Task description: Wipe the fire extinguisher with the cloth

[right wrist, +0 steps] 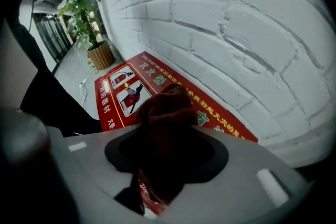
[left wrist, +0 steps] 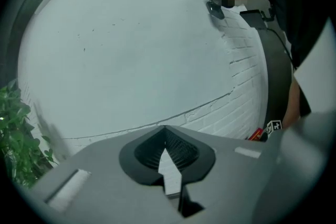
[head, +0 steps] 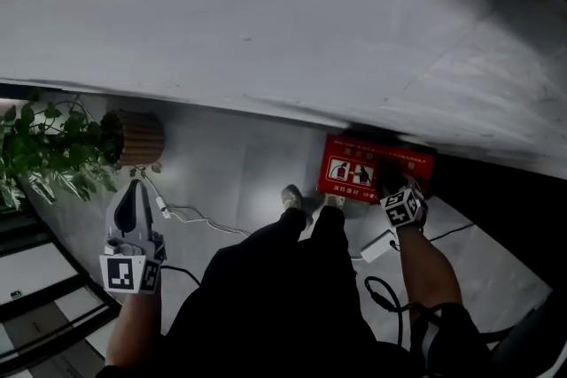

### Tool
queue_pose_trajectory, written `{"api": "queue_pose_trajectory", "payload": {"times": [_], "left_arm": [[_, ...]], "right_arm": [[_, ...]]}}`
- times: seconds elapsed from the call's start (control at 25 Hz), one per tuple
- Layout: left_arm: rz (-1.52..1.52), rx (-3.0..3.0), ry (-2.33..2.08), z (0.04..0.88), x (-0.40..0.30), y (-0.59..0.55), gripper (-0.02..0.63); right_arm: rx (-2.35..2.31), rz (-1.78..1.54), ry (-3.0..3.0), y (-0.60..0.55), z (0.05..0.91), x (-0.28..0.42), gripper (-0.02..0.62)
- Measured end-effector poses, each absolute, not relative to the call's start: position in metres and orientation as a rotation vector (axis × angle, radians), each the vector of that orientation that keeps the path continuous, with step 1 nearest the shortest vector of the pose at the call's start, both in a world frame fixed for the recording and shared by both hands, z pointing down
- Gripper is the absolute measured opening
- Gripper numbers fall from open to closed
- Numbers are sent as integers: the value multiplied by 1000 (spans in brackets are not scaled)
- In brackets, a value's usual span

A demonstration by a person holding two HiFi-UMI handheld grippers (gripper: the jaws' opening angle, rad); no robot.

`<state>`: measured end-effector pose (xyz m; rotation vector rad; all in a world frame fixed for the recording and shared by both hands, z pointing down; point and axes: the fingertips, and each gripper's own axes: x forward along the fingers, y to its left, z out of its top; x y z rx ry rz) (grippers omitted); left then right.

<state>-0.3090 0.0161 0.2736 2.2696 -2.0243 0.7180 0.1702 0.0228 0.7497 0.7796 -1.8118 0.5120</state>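
Right gripper (head: 396, 190), jaws wide around the bunched dark cloth (right wrist: 165, 131), pointed down at the red fire extinguisher box (head: 354, 168), centre-right, seemingly for wiping; left gripper (head: 135, 192) idled closed, empty, lower left.

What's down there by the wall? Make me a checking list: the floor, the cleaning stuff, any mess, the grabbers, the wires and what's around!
Surface: grey floor meeting a white brick wall.
Job's things: dark red cloth bunched in the right gripper, above a red panel with extinguisher pictures; no extinguisher itself seen.
Clutter: nothing seen.
Grippers: left gripper shut, empty; right gripper's jaws apart, cloth between them.
Cables: white cable on the floor; black cable by the right arm.
Surroundings: potted plant at the wall; the person's legs.
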Motion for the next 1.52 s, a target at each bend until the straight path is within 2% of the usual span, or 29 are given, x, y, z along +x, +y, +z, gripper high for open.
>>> {"api": "queue_pose_trajectory", "payload": {"times": [0.04,0.12,0.44,0.68,0.96,1.12,1.32,1.52], "left_arm": [[721,2247,-2040,273,-315,21,0],[715,2200,-2067,273,-322,30,0],[768,2083,-2171,262,-342,68,0],[828,2049,-2182,251,-344,88,0],[810,2187,-2073,261,-321,49,0],[694,2254,-1984,272,-296,16,0],[776,2338,-1857,302,-279,-9,0],[803,2469,-1755,297,-250,-17,0]], "right_arm": [[753,467,-1824,19,749,162,126],[690,378,-1878,6,743,137,92],[407,268,-2077,-52,728,-21,87],[301,267,-1984,-54,754,-43,81],[462,397,-2016,-57,746,20,74],[597,521,-1984,-57,743,92,74],[717,584,-1894,-53,740,174,74],[851,723,-1773,-33,744,253,74]]}}
